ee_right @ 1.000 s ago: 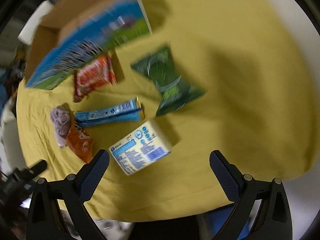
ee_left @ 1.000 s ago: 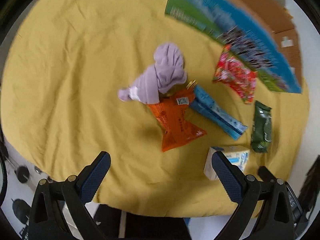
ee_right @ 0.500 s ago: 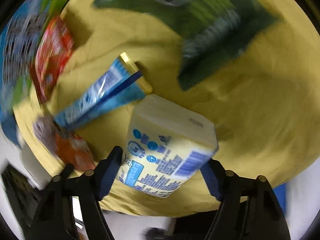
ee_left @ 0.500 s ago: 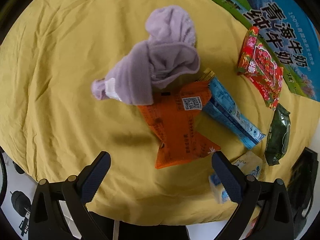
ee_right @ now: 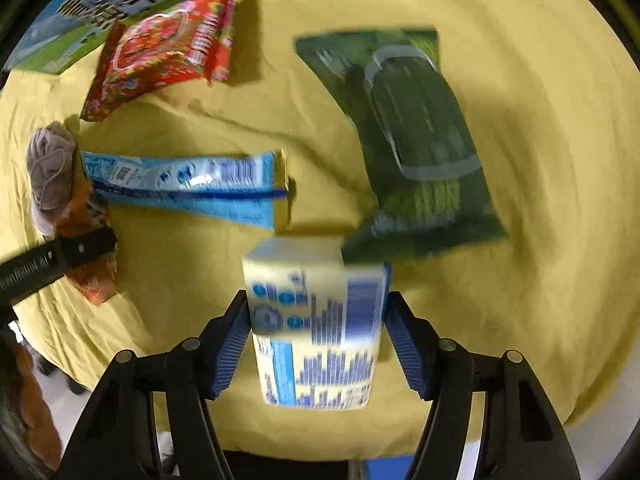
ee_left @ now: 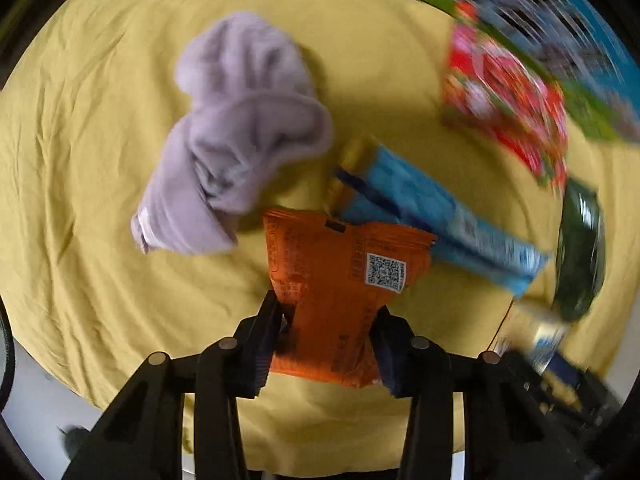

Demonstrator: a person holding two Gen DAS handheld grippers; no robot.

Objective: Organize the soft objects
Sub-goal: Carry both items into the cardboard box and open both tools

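A wrinkled yellow cloth [ee_left: 80, 160] covers the whole work surface, with a printed blue-and-green carton [ee_left: 560, 40] along its far edge.

In my left wrist view, the left gripper [ee_left: 326, 320] sits at lower centre, its fingers pressed against the two sides of an orange snack packet [ee_left: 340, 276] whose QR code faces the camera. I read it as clenched on that packet. A crumpled lilac cloth [ee_left: 236, 136] lies in the upper left of centre, just beside the packet's top corner. A long blue wrapper [ee_left: 432, 208] runs from centre toward the right, its near end touching or tucked behind the orange packet. A red snack bag [ee_left: 508, 104] is at upper right, and a dark green pouch [ee_left: 580, 252] is at the right edge. This view is smeared, so small print is unreadable.

In my right wrist view, the right gripper [ee_right: 316, 316] at lower centre has its blue pads against the sides of a pale yellow tissue pack [ee_right: 316, 320] with blue printing, grasping it. The dark green pouch [ee_right: 416, 140] fills the upper right, its near corner just behind the pack. The blue wrapper [ee_right: 188, 184] lies at middle left, the red bag [ee_right: 160, 52] at upper left against the carton [ee_right: 100, 8], and the lilac cloth [ee_right: 50, 168] at the far left edge above the orange packet [ee_right: 92, 280].
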